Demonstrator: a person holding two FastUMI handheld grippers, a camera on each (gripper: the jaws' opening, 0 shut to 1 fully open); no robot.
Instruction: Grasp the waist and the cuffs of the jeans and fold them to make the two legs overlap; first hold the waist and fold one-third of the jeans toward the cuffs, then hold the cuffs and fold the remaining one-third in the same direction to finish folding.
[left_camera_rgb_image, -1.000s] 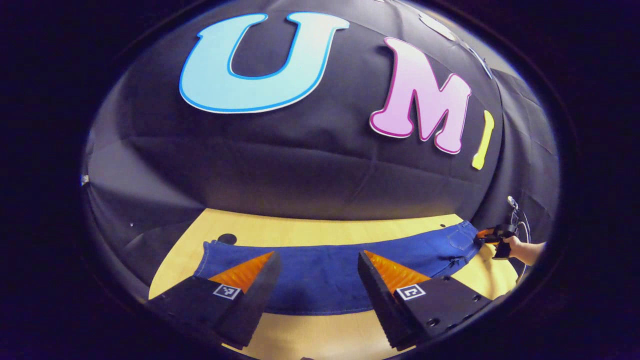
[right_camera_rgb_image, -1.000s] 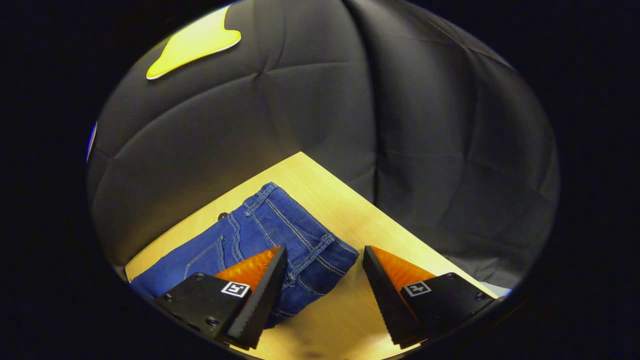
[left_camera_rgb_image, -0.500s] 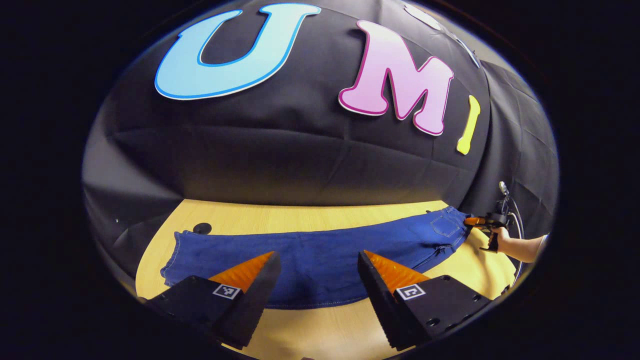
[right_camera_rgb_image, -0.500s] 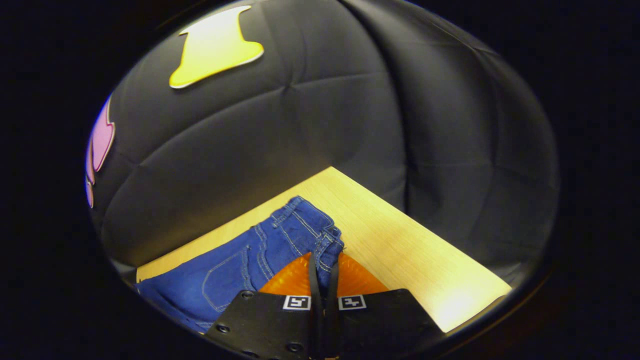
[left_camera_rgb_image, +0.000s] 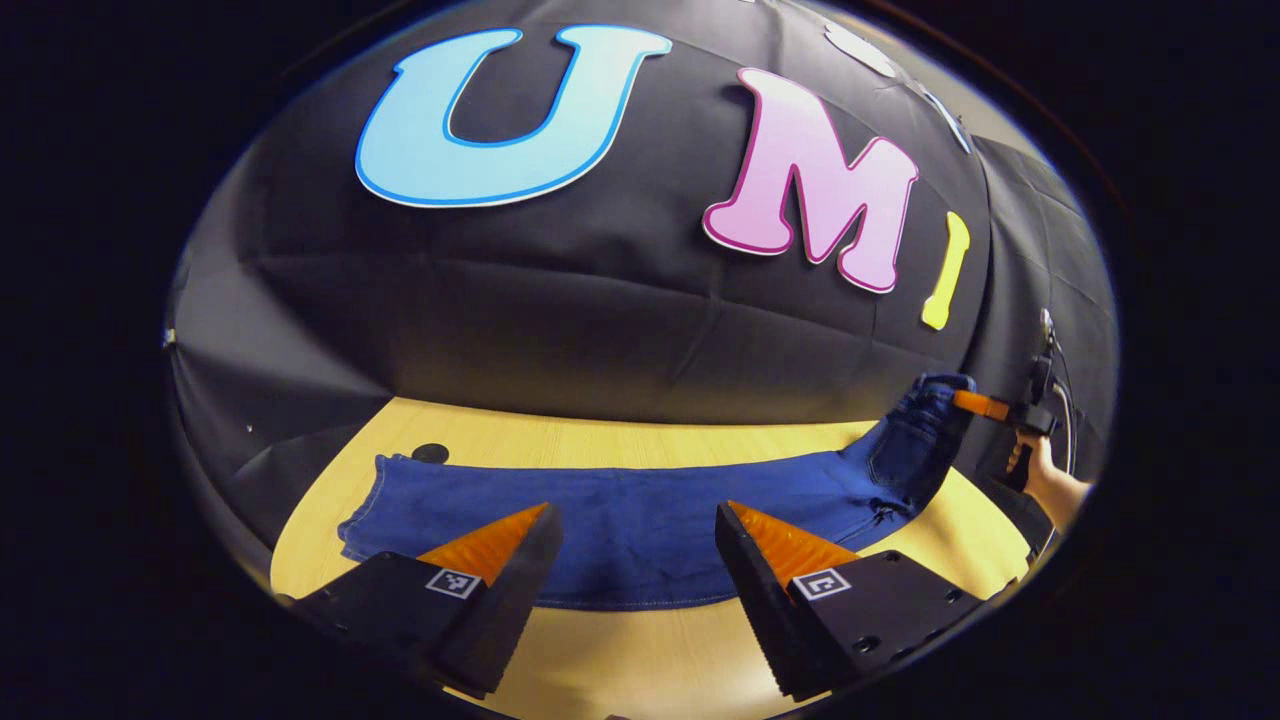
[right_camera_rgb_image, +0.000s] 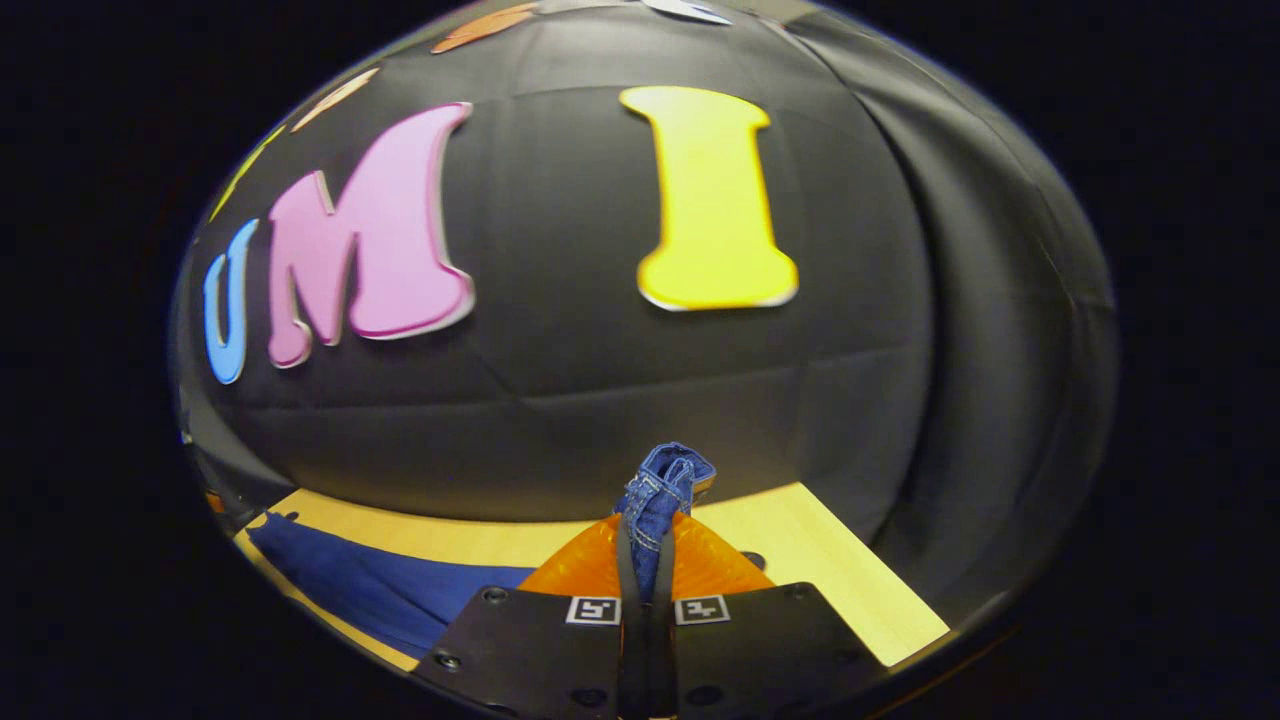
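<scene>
legs: jeans (left_camera_rgb_image: 640, 525) lie overlapped along the bench (left_camera_rgb_image: 640, 650) | waist fold: starting, right gripper (right_camera_rgb_image: 642, 600) fingers clamp the raised waist (right_camera_rgb_image: 662, 485) | left gripper (left_camera_rgb_image: 635, 560): fingers wide, holding nothing | cuff fold: left

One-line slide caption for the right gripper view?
Right gripper shut on the blue denim jeans' waist, lifted above the light wooden table.

Bare table (left_camera_rgb_image: 640, 660) before jeans (left_camera_rgb_image: 620, 520); wall (left_camera_rgb_image: 600, 330) behind.
</scene>
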